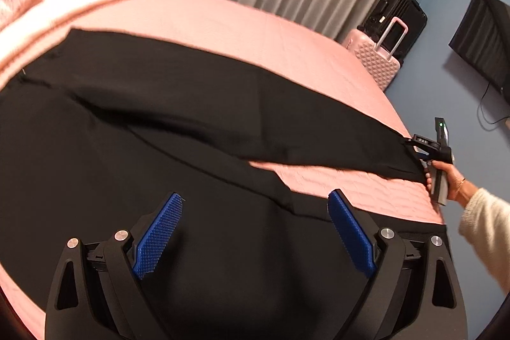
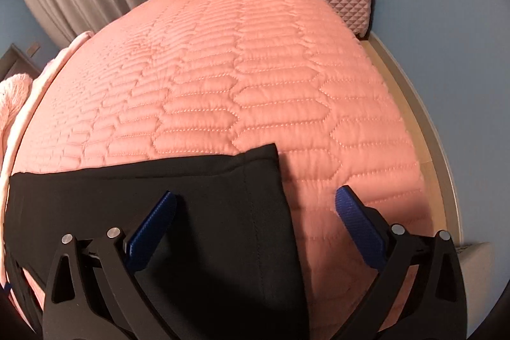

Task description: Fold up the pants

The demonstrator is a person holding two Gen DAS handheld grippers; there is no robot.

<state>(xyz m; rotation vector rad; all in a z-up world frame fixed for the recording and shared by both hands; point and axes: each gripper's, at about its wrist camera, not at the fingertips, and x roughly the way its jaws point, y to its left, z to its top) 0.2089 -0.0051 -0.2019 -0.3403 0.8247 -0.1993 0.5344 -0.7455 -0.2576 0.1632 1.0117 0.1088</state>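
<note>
pants [image 1: 191, 104] lay flat on pink bed [image 1: 255, 31] | left gripper [image 1: 255, 231] jaws wide over waist | right gripper [image 2: 255, 219] jaws wide at hem

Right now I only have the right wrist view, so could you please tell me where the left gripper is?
Observer: The left gripper hovers over the wide part of the pants, open and empty.
Operator: Are the two legs lying together?
Observer: No, they spread apart, with a wedge of pink bedcover between them.
Operator: Which leg am I at?
Observer: Your right gripper is at the hem of the far leg.
</note>
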